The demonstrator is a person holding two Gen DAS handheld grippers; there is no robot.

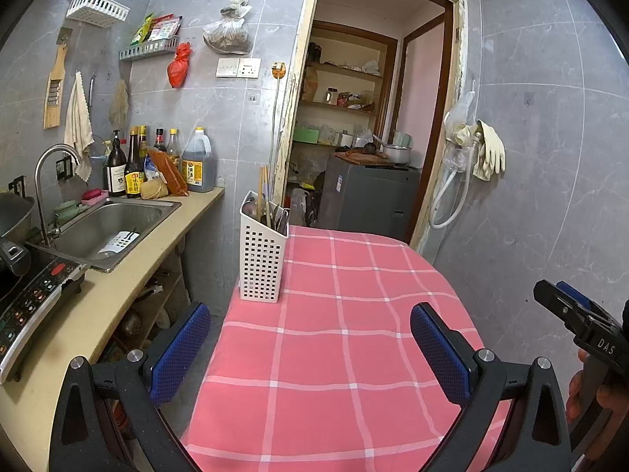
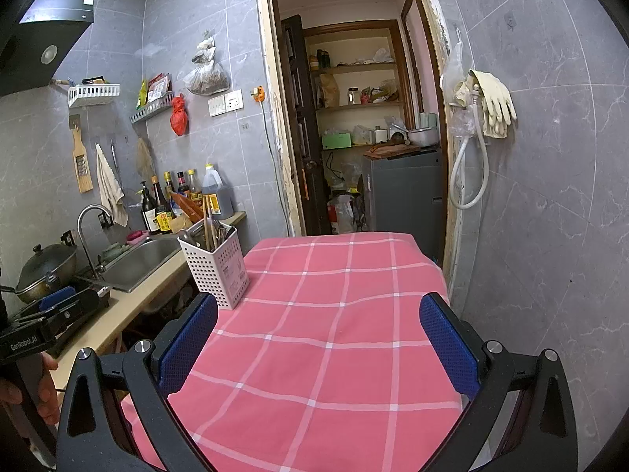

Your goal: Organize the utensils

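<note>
The white utensil basket (image 1: 261, 255) is stood at the pink checked tablecloth's (image 1: 354, 334) left edge; both grippers, left (image 1: 310, 348) and right (image 2: 320, 348), are held apart, empty, over bare cloth

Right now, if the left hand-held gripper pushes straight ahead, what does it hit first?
Probably nothing soon: the left hand-held gripper is open over bare pink tablecloth. The white utensil basket sits left of its line; depth is unclear.

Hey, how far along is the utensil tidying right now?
Looks mostly done: chopsticks and cutlery stand upright in the white basket at the table's left edge, and the pink checked tablecloth shows no loose pieces. Nothing is in hand: the left claw and right claw are both open and hold nothing. I can't see anything left to sort.
</note>
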